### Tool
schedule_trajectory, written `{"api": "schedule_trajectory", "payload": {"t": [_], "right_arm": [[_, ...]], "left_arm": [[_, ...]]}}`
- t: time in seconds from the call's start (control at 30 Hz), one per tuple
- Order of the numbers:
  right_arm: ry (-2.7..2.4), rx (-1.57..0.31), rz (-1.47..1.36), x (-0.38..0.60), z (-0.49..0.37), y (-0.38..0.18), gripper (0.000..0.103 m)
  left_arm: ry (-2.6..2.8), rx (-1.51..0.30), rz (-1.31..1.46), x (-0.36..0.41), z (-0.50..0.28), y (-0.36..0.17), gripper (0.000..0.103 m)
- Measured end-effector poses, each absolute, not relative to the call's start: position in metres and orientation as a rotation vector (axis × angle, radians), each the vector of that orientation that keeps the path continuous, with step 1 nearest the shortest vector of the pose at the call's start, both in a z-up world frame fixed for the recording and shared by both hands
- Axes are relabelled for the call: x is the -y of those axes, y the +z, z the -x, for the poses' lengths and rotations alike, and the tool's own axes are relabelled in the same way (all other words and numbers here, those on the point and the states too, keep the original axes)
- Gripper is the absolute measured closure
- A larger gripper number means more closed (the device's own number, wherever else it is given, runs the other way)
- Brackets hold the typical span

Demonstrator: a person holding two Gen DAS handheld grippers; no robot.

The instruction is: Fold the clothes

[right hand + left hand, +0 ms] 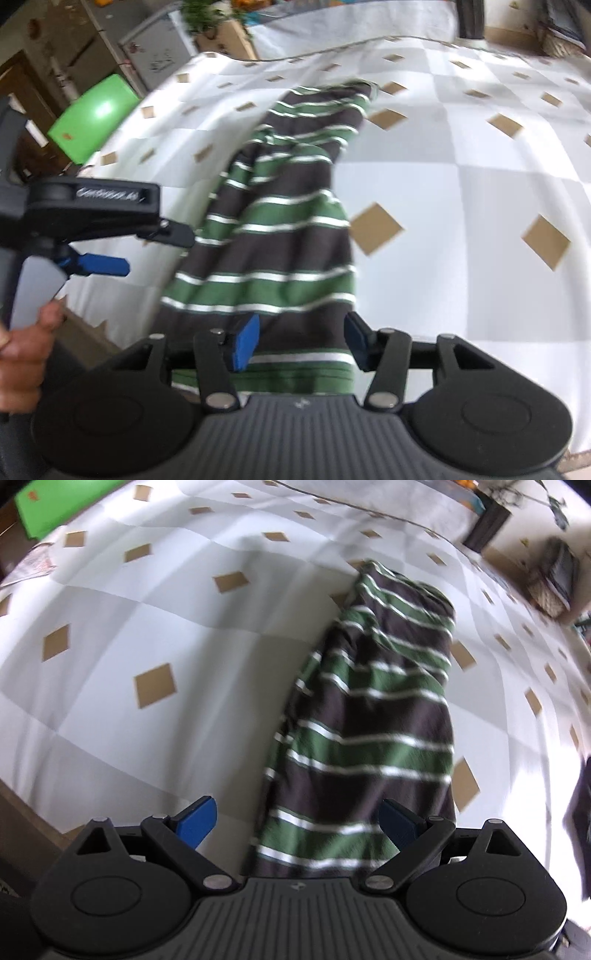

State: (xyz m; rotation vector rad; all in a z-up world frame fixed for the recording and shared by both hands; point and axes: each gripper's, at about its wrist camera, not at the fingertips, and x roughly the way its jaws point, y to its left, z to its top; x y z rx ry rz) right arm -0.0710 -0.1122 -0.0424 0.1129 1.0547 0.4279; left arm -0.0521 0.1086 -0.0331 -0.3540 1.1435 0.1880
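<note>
Striped shirt lies (folded lengthwise) on checked sheet.

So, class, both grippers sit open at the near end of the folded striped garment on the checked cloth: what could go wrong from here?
1. The striped garment looks loosely folded, with its left edge rumpled; a careless grab could undo it.
2. The right gripper straddles only the near hem, so closing may pinch just one layer.
3. The left gripper could catch the checked cloth as well and drag it.
</note>
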Motion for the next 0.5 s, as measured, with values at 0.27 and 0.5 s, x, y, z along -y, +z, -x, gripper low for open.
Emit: {"api": "schedule_trajectory", "payload": {"t": [0.27, 0.5], "right_arm": [[0.385, -1.107, -0.130, 0.119, 0.068, -0.063, 0.055], [0.382, -1.110, -0.058, 0.112, 0.072, -0.065, 0.087]], "left_arm": [[0.110, -1.225, 0.307, -0.089, 0.047, -0.053, 0.009], [0.091, -1.250, 0.251, -0.080, 0.045, -0.061, 0.009]]}}
